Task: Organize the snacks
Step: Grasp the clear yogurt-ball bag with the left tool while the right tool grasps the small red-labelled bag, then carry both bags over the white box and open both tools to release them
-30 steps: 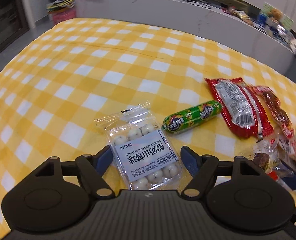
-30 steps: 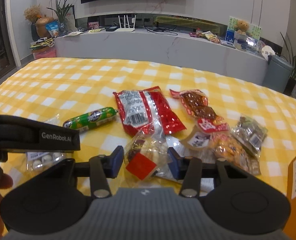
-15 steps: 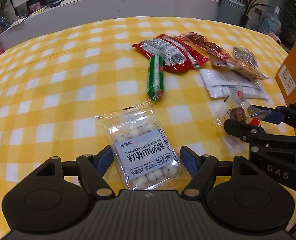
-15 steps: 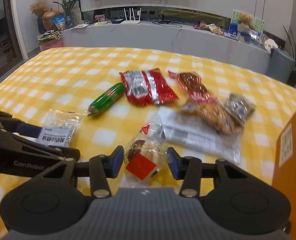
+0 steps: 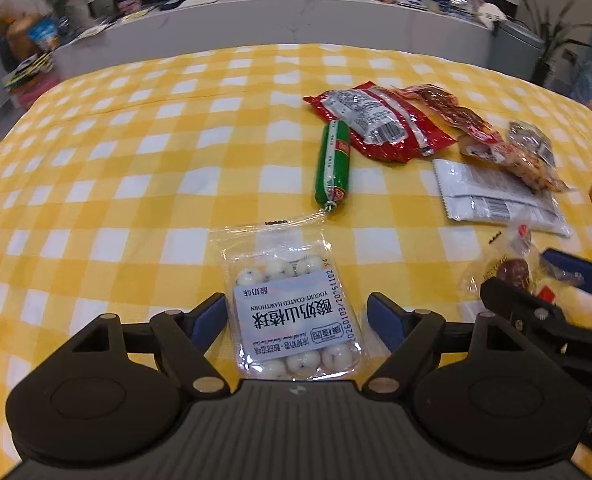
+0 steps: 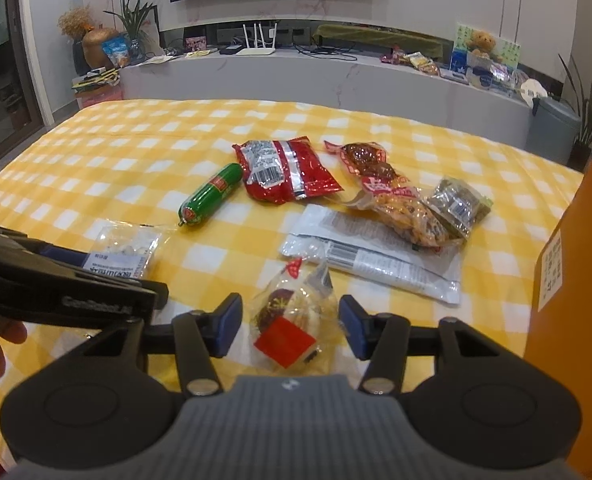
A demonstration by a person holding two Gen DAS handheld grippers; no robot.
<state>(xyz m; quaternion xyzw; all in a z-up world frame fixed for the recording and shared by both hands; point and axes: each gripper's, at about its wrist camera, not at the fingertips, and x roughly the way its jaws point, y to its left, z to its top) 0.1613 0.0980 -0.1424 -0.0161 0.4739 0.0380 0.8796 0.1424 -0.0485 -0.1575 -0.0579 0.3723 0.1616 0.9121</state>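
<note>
My left gripper (image 5: 297, 318) is open, its blue pads either side of a clear pack of white yogurt-coated hawthorn balls (image 5: 292, 300) on the yellow checked cloth. My right gripper (image 6: 290, 324) is open around a clear bag with a brown pastry and a red label (image 6: 290, 320); the bag also shows in the left wrist view (image 5: 507, 268). Further back lie a green sausage (image 6: 210, 194), a red foil packet (image 6: 284, 170), a white flat pouch (image 6: 375, 256) and several small snack bags (image 6: 407, 200). The hawthorn pack also shows in the right wrist view (image 6: 126, 248).
An orange cardboard box (image 6: 575, 312) stands at the right edge of the table. A grey marble ledge (image 6: 335, 76) with a router and clutter runs behind the table. A grey bin (image 6: 551, 128) stands at the far right.
The left view has swung back towards the ledge; the hawthorn pack stays between the left pads. The right gripper has moved slightly, the pastry bag still between its pads.
</note>
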